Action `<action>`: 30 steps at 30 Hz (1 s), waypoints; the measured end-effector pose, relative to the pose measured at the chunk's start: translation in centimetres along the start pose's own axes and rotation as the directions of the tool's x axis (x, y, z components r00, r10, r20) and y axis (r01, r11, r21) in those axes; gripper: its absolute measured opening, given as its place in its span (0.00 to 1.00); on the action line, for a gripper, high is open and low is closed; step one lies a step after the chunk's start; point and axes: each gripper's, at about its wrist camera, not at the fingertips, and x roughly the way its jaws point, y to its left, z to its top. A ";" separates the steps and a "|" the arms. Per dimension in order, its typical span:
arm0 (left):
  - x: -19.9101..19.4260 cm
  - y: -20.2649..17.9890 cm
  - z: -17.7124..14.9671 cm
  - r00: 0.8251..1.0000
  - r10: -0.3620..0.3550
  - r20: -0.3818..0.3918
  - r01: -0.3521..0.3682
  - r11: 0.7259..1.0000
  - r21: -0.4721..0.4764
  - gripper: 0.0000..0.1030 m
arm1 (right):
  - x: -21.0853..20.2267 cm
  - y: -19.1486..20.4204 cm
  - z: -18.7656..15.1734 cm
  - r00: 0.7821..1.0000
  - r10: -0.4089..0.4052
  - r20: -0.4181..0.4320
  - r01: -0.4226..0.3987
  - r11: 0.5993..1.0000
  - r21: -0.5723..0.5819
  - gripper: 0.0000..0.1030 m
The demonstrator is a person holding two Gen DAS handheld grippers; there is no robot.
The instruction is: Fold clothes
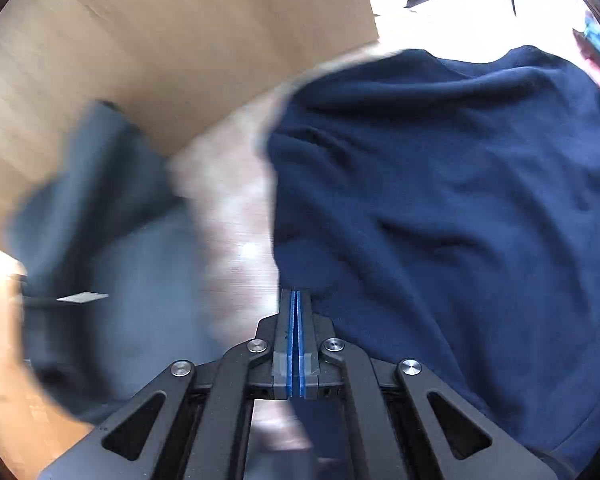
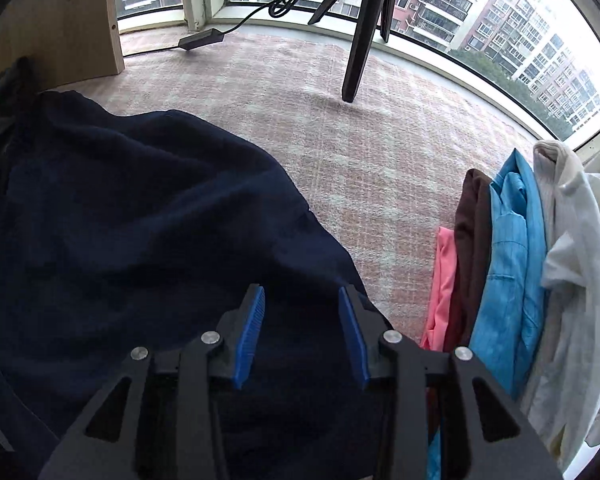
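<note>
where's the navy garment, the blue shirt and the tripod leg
navy garment [image 2: 140, 220], right wrist view, middle of the rumpled cloth
blue shirt [image 2: 508, 272], right wrist view, its front panel
tripod leg [image 2: 358, 52], right wrist view, mid-leg

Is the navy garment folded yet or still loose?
Still loose: the navy garment lies rumpled in a wrinkled heap on the carpet, with no crisp fold edges. The right tongs are open above it.

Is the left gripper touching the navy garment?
Touching: the left wrist view shows the left gripper, jaws closed, with the navy garment running from its tips.
</note>
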 end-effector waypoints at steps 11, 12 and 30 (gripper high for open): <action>-2.8 5.5 4.5 0.996 0.029 0.086 -0.019 0.994 -0.110 0.27 | 3.5 1.8 4.7 0.996 0.073 0.046 -0.069 0.995 -0.075 0.42; -2.2 4.5 5.4 0.996 -0.002 0.091 0.009 0.996 -0.085 0.32 | 3.9 2.0 5.1 0.995 0.085 0.048 -0.081 0.994 -0.078 0.42; 3.2 -5.2 11.8 0.977 -0.192 0.088 0.179 0.974 0.142 0.06 | 6.0 3.8 7.2 0.951 0.302 0.064 -0.290 0.945 -0.148 0.06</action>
